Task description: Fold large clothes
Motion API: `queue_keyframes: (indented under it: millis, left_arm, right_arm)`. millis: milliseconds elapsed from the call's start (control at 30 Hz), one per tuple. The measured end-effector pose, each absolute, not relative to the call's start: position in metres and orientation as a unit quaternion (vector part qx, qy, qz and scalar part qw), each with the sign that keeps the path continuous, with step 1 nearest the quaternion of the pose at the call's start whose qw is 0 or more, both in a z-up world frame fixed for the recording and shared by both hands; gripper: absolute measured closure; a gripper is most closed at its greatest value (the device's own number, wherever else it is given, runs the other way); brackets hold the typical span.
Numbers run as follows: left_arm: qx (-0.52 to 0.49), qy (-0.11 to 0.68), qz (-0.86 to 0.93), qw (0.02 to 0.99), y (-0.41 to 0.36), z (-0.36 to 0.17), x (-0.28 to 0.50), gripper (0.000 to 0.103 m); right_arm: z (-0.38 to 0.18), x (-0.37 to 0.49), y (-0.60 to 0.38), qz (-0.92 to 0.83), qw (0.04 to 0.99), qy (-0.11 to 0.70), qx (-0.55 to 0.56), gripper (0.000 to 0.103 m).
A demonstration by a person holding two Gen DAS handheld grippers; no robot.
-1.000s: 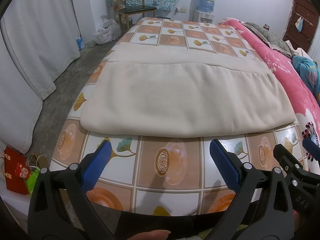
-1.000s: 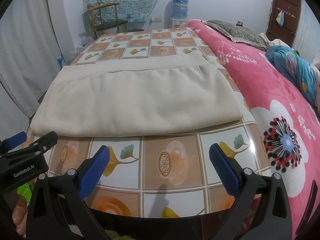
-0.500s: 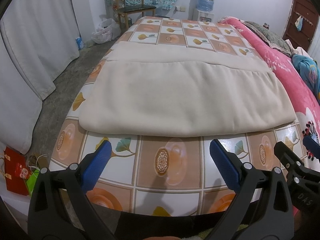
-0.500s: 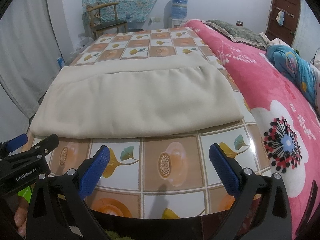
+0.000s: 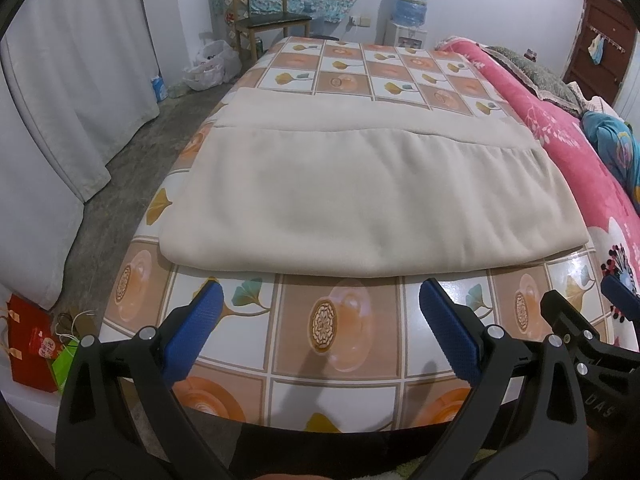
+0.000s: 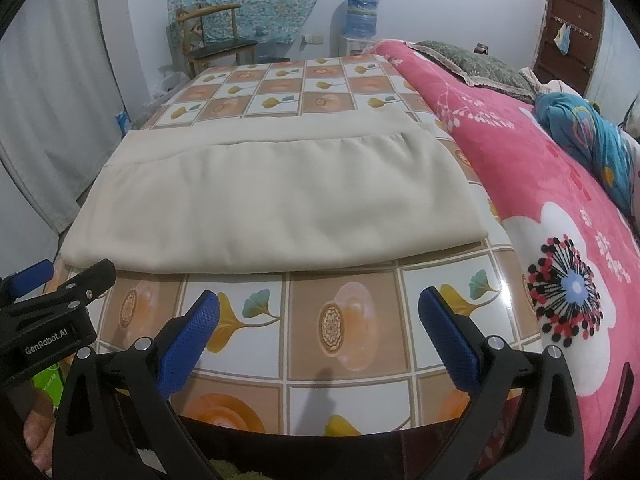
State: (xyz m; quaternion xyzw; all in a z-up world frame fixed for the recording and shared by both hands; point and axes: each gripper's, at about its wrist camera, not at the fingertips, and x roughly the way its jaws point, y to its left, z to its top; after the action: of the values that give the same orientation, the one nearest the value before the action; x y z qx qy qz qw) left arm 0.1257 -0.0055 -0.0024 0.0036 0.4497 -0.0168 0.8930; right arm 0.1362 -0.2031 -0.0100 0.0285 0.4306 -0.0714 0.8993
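Left gripper (image 5: 318,312): jaws wide apart, holding nothing, above the near edge of the tabletop (image 5: 348,360).
Right gripper (image 6: 318,316): jaws also wide apart and empty, just beside the left one.
Cream cloth (image 5: 372,196): folded flat on the tabletop at 12 o'clock from both grippers, apart from them; its top layer ends before the far edge.
Pink blanket (image 6: 560,208): on the bed, at 2 o'clock.
Wooden chair (image 5: 260,12): far away, at 11 o'clock.

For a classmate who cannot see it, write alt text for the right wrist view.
A folded beige cloth lies flat on a tiled-pattern table, untouched. The right tool hovers open before its near edge; a pink floral blanket lies right.
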Motion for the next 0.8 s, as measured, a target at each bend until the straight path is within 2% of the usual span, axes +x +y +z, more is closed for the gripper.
queue_keyframes:
  millis: [800]
  left_arm:
    - [-0.001, 0.450, -0.016, 0.893, -0.0058, -0.0005, 0.1274, 0.008]
  right_arm:
    - [-0.0098, 0.1342, -0.2020, -0.068, 0.899, 0.432, 0.027, 0.006]
